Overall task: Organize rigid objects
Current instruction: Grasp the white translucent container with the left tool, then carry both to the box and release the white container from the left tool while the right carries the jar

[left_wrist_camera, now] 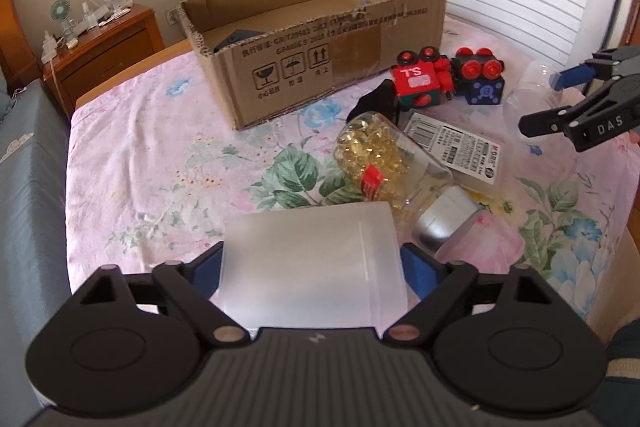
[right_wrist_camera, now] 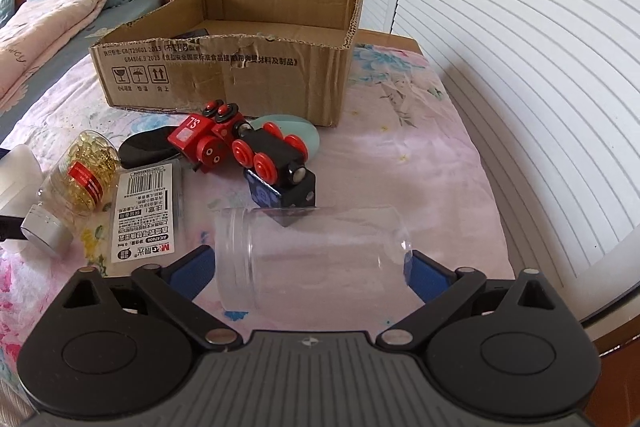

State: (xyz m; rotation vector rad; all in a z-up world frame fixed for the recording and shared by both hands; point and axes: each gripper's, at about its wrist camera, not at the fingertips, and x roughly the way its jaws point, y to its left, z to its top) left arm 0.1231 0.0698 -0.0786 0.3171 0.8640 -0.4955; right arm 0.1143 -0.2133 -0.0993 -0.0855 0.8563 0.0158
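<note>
My left gripper [left_wrist_camera: 312, 267] is shut on a frosted white plastic box [left_wrist_camera: 312, 263], held over the floral sheet. My right gripper [right_wrist_camera: 312, 267] is shut on a clear plastic jar [right_wrist_camera: 316, 259] lying sideways between its blue pads; in the left wrist view the right gripper [left_wrist_camera: 560, 107] shows at the right edge with the jar [left_wrist_camera: 532, 87]. An open cardboard box [left_wrist_camera: 320, 67] stands behind, also in the right wrist view [right_wrist_camera: 240, 67], with a dark item inside. A red toy train [right_wrist_camera: 208, 139] and a black train car [right_wrist_camera: 276, 159] lie before it.
A capsule bottle with a silver cap [left_wrist_camera: 384, 163] lies on its side beside a white labelled packet [left_wrist_camera: 456, 147]. A black flat object [right_wrist_camera: 148, 147] and a pale green disc [right_wrist_camera: 296, 131] lie near the trains. A wooden nightstand [left_wrist_camera: 104, 43] stands far left, louvred doors behind.
</note>
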